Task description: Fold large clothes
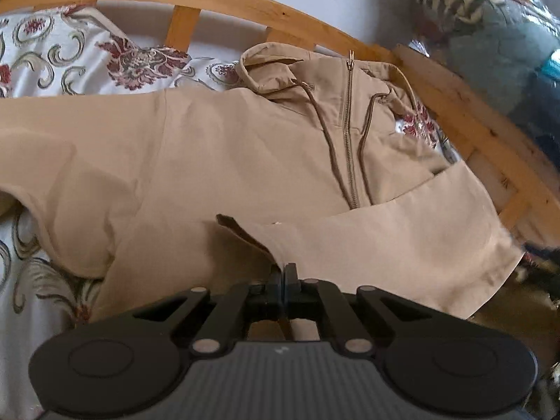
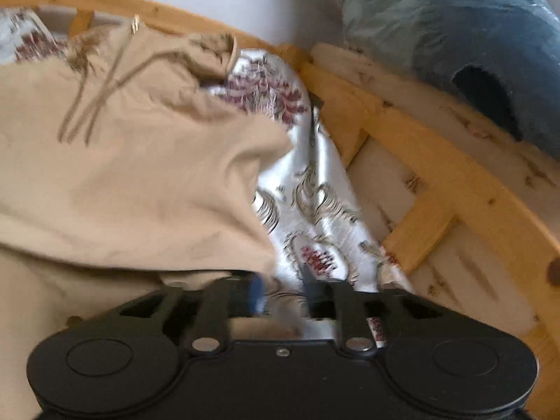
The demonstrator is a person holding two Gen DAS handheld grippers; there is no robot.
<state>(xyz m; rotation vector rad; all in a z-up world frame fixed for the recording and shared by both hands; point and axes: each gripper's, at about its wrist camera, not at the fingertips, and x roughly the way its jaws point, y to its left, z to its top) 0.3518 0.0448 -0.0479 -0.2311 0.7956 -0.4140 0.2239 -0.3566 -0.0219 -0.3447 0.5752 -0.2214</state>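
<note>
A tan zip-up hoodie (image 1: 227, 161) lies spread on a floral bedsheet (image 1: 52, 52), hood and zipper (image 1: 348, 133) toward the headboard. Its right sleeve (image 1: 385, 245) is folded across the body. My left gripper (image 1: 284, 269) is shut on the cuff end of that sleeve, over the hoodie's middle. In the right wrist view the hoodie (image 2: 122, 175) fills the left side. My right gripper (image 2: 285, 285) is open and empty, its blurred fingers just off the hoodie's right edge over the sheet (image 2: 315, 210).
A wooden slatted bed frame (image 1: 245, 10) curves along the far and right sides; it also shows in the right wrist view (image 2: 437, 182). A grey-blue bundle in plastic (image 2: 455, 52) lies beyond the frame at right. A white wall stands behind.
</note>
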